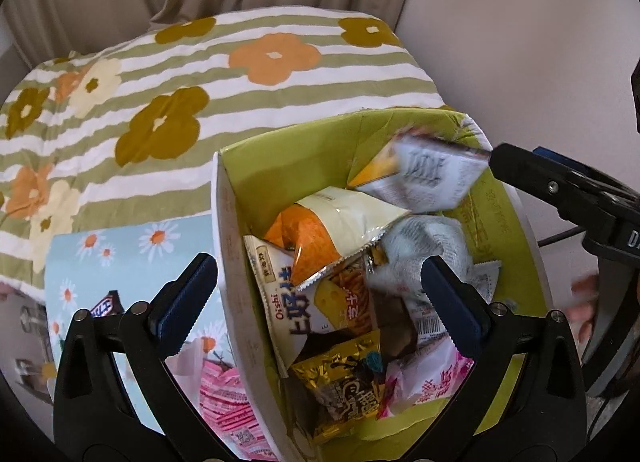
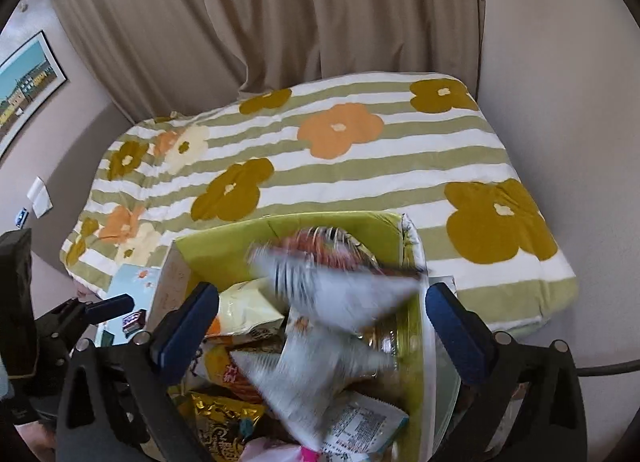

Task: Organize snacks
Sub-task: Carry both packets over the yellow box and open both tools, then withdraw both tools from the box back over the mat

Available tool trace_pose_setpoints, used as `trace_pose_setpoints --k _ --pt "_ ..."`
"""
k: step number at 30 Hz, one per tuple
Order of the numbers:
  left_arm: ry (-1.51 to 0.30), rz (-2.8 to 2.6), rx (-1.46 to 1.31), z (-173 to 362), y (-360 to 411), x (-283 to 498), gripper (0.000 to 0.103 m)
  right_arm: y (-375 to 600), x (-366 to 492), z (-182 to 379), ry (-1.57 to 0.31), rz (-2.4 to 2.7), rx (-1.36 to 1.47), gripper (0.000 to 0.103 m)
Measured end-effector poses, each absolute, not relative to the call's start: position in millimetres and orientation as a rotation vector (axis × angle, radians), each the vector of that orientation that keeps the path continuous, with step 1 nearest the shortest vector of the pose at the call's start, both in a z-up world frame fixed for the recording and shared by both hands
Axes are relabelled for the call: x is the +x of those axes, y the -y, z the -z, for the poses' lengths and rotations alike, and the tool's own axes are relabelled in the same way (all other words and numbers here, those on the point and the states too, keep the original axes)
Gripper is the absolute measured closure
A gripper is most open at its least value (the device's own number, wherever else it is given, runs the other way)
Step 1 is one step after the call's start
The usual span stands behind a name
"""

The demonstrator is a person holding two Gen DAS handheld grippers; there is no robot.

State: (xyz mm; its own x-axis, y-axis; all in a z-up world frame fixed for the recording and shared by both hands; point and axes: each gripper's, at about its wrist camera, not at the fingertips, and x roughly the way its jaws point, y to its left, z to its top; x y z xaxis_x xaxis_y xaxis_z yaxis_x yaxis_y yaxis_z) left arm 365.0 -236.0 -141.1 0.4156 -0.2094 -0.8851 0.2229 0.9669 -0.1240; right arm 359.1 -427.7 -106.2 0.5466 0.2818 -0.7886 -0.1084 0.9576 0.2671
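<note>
Both the left gripper (image 1: 318, 294) and right gripper (image 2: 322, 322) are held spread and empty over the green-lined cardboard box (image 1: 516, 222), so the blurred white snack packet (image 2: 336, 282) drops among the snacks gathered inside.

Left wrist view, steeply downward, close over the green-lined cardboard box (image 1: 288, 142) of snack packets, right wrist view, similar tilt, slightly farther back, both facing the striped floral quilt (image 2: 360, 190) and beige curtain (image 2: 280, 2), sharing box, quilt, curtain.
</note>
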Motion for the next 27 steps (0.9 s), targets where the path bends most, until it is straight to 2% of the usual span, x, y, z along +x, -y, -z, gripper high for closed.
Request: trace_pose_setpoints --k 6,15,27 --pt "-1.086 0.261 0.0 130.2 232.2 347.5 0.002 426.7 341.5 95.7 -0.977 -0.27 0.189 0.0" --pt "-1.011 0.18 -0.035 91.1 200.1 304.7 0.002 417.6 308.2 55.4 -0.87 -0.287 0.119 0.0" --pt "-0.923 0.037 -0.065 52.2 81.7 241.8 0.002 328.8 264.9 19.7 -0.752 -0.34 0.034 0.0"
